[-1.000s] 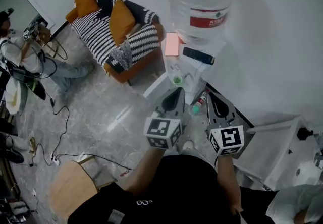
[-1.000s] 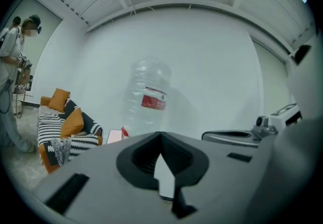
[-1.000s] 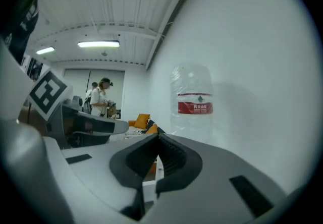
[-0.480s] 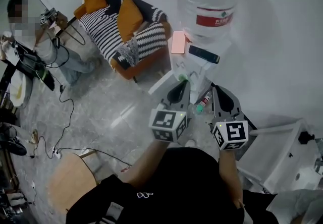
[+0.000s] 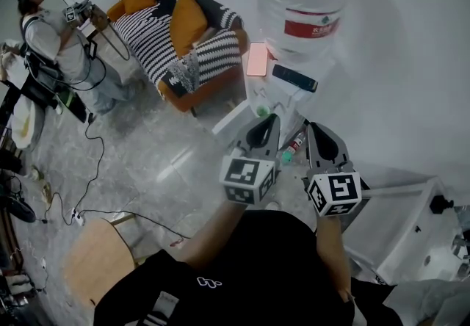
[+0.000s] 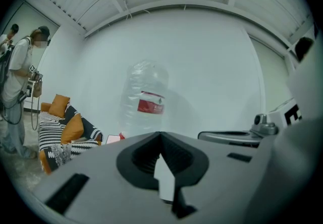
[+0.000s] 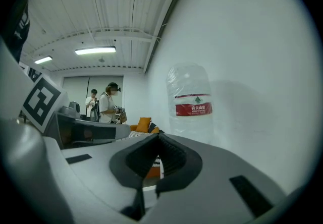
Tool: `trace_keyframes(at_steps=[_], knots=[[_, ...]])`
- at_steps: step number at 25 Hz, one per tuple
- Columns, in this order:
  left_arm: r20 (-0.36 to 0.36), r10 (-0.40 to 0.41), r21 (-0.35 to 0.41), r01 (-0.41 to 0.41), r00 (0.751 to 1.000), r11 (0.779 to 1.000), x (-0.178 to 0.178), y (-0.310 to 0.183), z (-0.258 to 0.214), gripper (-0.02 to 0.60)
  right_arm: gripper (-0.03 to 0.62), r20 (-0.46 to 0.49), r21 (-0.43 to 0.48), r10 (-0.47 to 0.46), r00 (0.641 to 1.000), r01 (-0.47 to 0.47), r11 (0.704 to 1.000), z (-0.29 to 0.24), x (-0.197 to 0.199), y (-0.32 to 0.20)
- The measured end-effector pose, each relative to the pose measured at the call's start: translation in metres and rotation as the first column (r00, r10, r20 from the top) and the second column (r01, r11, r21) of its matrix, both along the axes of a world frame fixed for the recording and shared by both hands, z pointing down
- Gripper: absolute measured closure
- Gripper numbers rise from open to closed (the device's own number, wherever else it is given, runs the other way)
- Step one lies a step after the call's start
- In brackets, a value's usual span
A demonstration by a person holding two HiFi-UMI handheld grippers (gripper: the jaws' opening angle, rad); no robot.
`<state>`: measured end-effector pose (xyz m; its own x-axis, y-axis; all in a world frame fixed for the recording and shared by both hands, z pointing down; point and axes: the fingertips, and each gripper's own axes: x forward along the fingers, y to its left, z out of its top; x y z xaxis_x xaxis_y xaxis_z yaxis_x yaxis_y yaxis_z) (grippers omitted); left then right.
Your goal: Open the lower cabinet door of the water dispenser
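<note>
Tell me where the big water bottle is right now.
Head view, top centre-right: the water bottle stands on the white water dispenser against the wall, right of the striped sofa.

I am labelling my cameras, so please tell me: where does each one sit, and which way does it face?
Head view: on the person's head, facing steeply down at the water bottle, striped sofa and floor; shows both forearms, the left gripper and right gripper.
Left gripper view: on that gripper, facing the bottle and wall; shows its shut jaws.
Right gripper view: likewise, its own shut jaws.
Shared: all see the bottle.
</note>
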<state>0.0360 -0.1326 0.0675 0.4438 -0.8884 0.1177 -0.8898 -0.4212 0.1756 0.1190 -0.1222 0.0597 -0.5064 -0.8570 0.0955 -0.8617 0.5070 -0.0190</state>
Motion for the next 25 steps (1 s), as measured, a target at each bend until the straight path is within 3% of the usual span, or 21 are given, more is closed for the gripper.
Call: trace_keyframes(at_steps=[25], knots=[[0.011,-0.033,-0.013,0.033,0.999,0.999,-0.008,-0.009,0.006,0.571,0.583,0.004,-0.004,-0.045,0.999,0.045,0.999,0.003,-0.011,-0.007]])
